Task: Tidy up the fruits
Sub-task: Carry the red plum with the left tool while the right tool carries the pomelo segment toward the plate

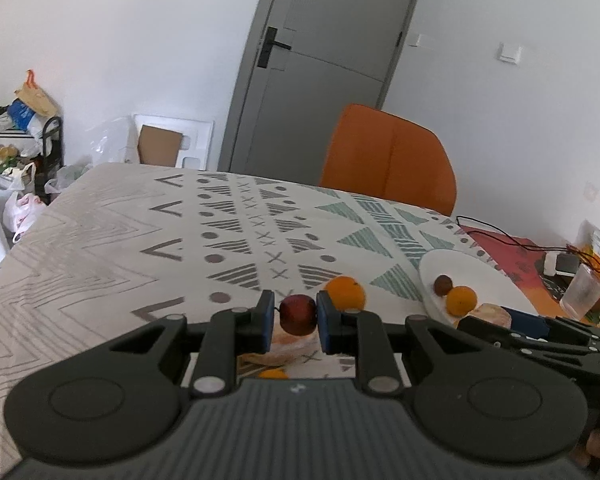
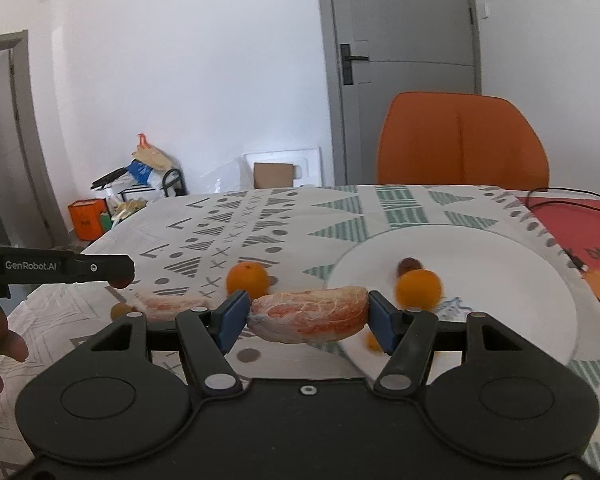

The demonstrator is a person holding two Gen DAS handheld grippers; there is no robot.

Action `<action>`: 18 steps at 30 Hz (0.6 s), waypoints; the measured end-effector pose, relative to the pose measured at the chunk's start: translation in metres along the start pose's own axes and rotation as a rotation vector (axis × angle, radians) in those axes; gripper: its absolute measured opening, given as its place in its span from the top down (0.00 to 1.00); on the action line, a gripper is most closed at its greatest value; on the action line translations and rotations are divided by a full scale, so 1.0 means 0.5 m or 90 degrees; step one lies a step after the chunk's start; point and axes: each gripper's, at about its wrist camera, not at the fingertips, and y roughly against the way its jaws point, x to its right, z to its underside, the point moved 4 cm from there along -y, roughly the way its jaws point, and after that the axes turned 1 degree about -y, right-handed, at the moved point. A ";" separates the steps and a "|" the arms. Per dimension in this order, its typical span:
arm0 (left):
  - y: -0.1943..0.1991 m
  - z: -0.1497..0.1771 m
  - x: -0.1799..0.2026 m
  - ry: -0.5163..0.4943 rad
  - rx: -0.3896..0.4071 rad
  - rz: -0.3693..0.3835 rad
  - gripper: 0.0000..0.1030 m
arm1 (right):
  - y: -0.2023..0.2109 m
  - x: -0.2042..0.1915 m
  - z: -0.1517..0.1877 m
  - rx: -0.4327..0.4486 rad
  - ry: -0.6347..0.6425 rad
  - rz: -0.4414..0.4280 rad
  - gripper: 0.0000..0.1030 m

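Blue pads, soft fruit: 2 grips that could slip

Blue pads of the left gripper (image 1: pixel 296 318) are clamped on a dark red fruit (image 1: pixel 298 314), held above the cloth (image 1: pixel 100 248) with a thin stem poking toward the left pad. It is round and smooth, and only its sides are caught, so I judge it could roll out forward if the hold eases or the wrist tips down.

The right gripper (image 2: pixel 308 318) is closed on a wrapped pomelo wedge (image 2: pixel 309 314), pinched by its 2 ends. The wedge looks soft and its film slick, so a harder squeeze may crush it and a looser one may let it sag and drop short of the plate (image 2: pixel 500 256).

On the plate sit an orange (image 2: pixel 419 287) and a small brown fruit (image 2: pixel 409 265), close together near the near-left rim. They lie right on the path in, so a fruit set down carelessly could knock them rolling, and the plate has little lip to stop them.

Off the plate, a loose orange (image 2: pixel 247 279) rests on the cloth, with another wedge (image 2: pixel 162 301) just beside it and a small brownish fruit (image 2: pixel 118 311) further left. The 2 grippers are near each other, and they may collide if both head for the plate at once.

A black cable (image 2: pixel 572 196) runs over the red mat (image 2: pixel 580 228) beyond the plate, and a plastic cup (image 1: pixel 583 294) stands near the table's right end; either could be snagged by a wide swing
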 end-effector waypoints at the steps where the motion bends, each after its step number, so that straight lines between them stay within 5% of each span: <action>1: -0.002 -0.001 0.007 -0.003 -0.001 0.002 0.80 | 0.003 0.008 0.001 0.001 -0.003 0.003 0.41; 18: -0.056 -0.005 0.120 -0.054 -0.016 0.034 0.80 | 0.031 0.116 0.010 0.017 -0.051 0.036 0.41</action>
